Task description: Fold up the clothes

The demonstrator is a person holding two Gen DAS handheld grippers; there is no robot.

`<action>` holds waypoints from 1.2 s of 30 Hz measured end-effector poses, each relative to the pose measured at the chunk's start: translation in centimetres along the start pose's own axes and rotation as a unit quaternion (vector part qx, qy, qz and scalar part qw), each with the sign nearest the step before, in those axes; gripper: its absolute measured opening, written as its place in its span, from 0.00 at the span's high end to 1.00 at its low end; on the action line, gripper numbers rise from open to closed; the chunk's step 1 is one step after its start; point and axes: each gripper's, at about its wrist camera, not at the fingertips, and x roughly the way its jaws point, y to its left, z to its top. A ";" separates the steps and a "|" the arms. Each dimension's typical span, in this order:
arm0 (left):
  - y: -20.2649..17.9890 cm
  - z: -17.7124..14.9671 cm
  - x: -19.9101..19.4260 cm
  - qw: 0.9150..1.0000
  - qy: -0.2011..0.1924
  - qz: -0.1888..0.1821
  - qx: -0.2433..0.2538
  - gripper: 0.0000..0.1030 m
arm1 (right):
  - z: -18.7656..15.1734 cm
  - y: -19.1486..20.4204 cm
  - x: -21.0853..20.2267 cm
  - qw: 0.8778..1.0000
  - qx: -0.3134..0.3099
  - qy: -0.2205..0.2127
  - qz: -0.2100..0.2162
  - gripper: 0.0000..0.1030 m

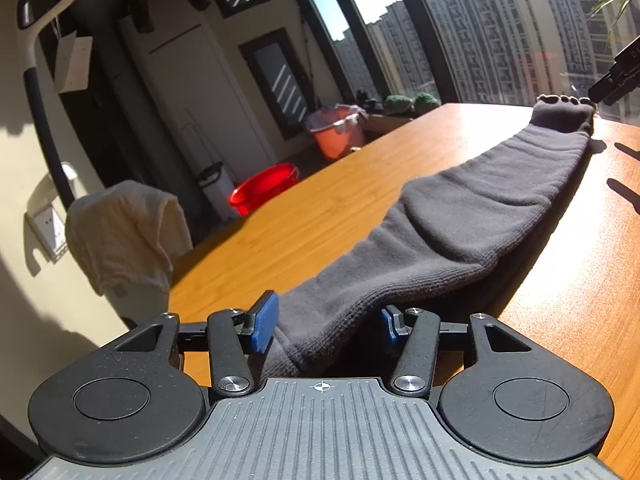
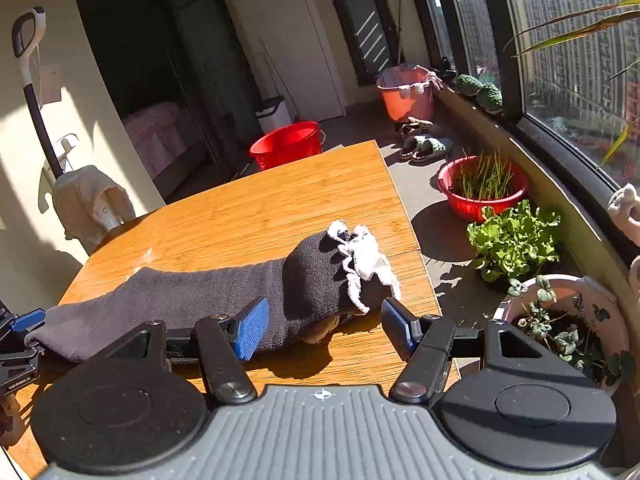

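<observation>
A: Starting at the left, how does the left gripper [image 1: 326, 328] stand?

B: Its blue pads [image 1: 264, 326] sit a sock's width apart, and the cuff end of the dark grey sock [image 1: 460, 220] lies between them. Whether the pads actually press the cloth cannot be told from the left wrist view.

A: And which way does the sock run?

B: It lies stretched flat on the wooden bench [image 1: 304, 220], its long axis running from the left gripper across to the right one. The cuff points toward the left gripper; the toe end, with pale scalloped trim [image 2: 366, 260], points toward the right gripper [image 2: 324, 326] and the bench's window-side edge.

A: What of the right gripper?

B: It is spread wide and holds nothing. The left pad [image 2: 252, 328] overlaps the sock's near edge in the right wrist view; the other stands apart from the cloth, just past the toe.

A: Anything farther right?

B: Potted greens [image 2: 514, 240] stand on the floor beside the bench.
</observation>
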 end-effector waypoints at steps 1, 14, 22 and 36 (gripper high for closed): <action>0.6 -0.3 -0.5 1.000 -0.001 -0.002 0.000 0.51 | 0.1 -0.5 0.8 1.000 0.024 0.009 0.018 0.49; 18.3 5.0 7.4 0.991 -0.007 0.114 -0.070 0.43 | 14.2 4.5 9.9 0.994 -0.040 -0.104 -0.015 0.65; 13.9 0.2 -2.0 0.947 0.054 -0.115 -0.296 0.07 | 6.5 5.4 6.0 0.990 -0.128 -0.035 0.040 0.00; 15.2 -2.1 2.2 0.943 0.091 -0.112 -0.301 0.02 | 5.1 9.9 13.9 0.984 -0.164 0.032 0.065 0.00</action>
